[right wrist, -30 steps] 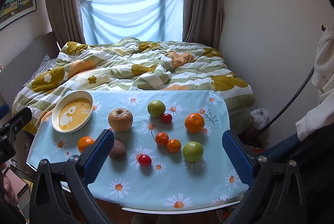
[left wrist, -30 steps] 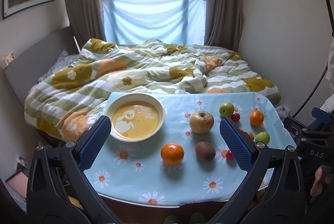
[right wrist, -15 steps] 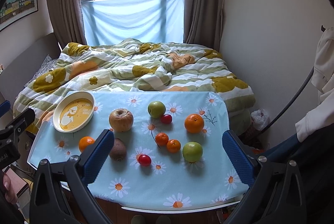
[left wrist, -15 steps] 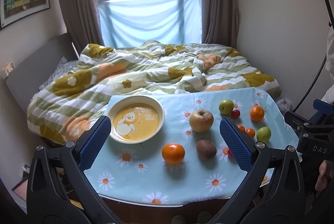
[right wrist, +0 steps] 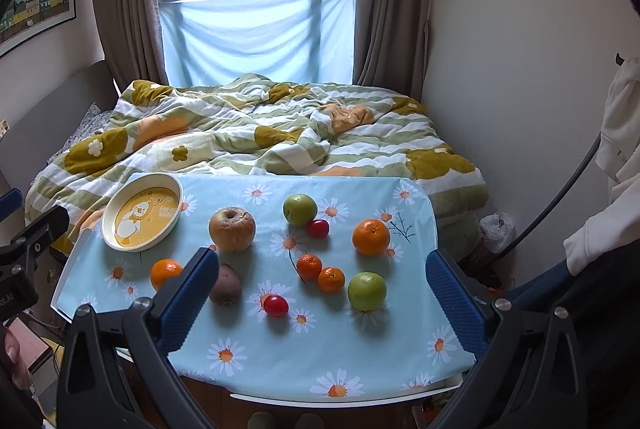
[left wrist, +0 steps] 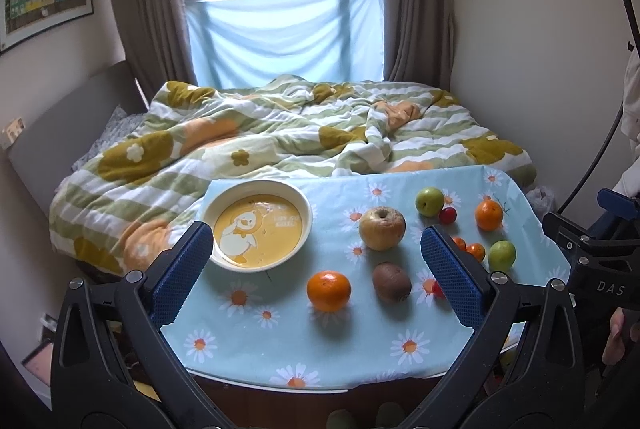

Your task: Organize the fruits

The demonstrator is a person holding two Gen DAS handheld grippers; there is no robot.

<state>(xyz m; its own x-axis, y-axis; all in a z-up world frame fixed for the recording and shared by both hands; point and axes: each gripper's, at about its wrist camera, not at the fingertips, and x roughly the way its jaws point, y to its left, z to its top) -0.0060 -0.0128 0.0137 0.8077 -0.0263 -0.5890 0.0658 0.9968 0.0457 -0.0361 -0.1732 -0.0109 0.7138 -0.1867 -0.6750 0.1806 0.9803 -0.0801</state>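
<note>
A matt printed cloth (right wrist: pixel 360 345) covers the table, a soft quilted blanket (right wrist: pixel 248 137) lies at 12 o'clock, the plate (right wrist: pixel 112 205) looks smooth and glossy, the kiwi (right wrist: pixel 225 289) dull and fuzzy, the 2 cherry tomatoes (right wrist: pixel 276 305) shiny

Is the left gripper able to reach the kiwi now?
Probably yes: the left gripper is open, and the kiwi lies apart from the orange with nothing in front.

Both tongs (left wrist: pixel 316 269) (right wrist: pixel 320 293) slightly higher, farther back.
</note>
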